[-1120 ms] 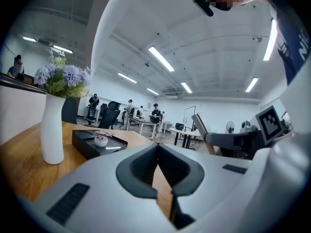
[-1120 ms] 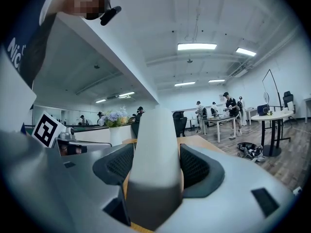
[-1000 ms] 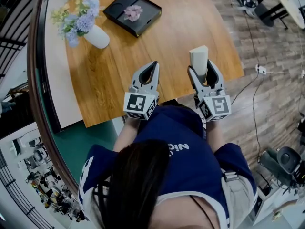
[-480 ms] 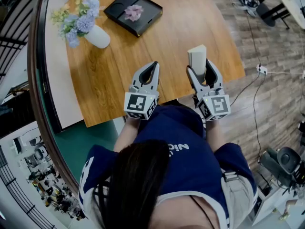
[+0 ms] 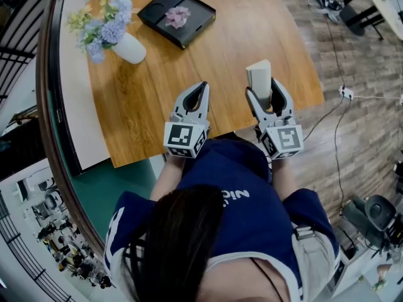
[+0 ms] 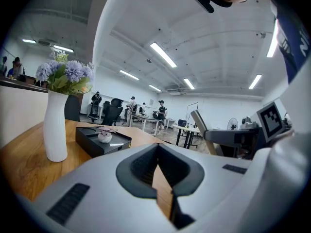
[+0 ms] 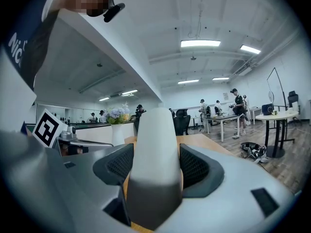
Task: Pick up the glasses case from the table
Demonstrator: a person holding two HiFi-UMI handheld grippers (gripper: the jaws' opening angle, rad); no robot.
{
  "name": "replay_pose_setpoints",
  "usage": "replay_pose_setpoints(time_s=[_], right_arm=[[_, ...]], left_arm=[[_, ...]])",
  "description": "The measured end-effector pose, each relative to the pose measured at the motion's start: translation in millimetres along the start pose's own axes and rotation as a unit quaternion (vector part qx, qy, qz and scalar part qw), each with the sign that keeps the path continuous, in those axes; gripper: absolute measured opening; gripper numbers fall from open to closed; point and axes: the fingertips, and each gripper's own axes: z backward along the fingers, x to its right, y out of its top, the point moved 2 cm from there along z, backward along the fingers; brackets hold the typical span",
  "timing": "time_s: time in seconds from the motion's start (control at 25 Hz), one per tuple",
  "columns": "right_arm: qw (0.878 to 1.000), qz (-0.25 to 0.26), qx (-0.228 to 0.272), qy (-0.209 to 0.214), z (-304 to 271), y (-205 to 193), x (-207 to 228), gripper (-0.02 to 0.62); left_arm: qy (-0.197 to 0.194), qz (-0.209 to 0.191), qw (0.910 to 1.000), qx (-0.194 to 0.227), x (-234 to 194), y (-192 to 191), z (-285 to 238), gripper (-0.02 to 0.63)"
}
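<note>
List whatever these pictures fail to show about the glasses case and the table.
- Gripped end of the glasses case: buried inside the right gripper in both the head view and the right gripper view.
- Whether the case is clear of the table: the head view looks steeply down, so no gap can be read.
- Pink thing on the black tray: too small in the head view to identify.

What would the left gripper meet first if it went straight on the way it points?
Probably nothing on the table. The left gripper points across bare wood toward the far edge. The tray lies just left of that line and the vase further left. Depth is unclear, so it might clip the tray's corner.
</note>
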Motion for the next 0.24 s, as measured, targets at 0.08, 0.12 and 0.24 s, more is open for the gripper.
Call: replay_pose_setpoints(time_s=[0.08, 0.12, 0.24], right_arm=[[1.000, -0.004, 0.003, -0.004, -2.1, 2.5, -0.1, 0.305], [1.000, -0.005, 0.002, -0.006, -2.5, 2.8, 0.2, 0.305], [1.000, -0.005, -0.006, -0.011, -2.2, 1.2, 1.8, 0.305]], left_arm=[[0.001, 0.000, 1.0000, -0.001, -0.9, -0.8, -0.6, 0.003], [0.001, 0.000, 1.0000, -0.002, -1.2, -1.1, -0.8, 0.003], [0.002, 0.000, 1.0000, -0.001, -1.6, -2.2, -1.0, 0.003]])
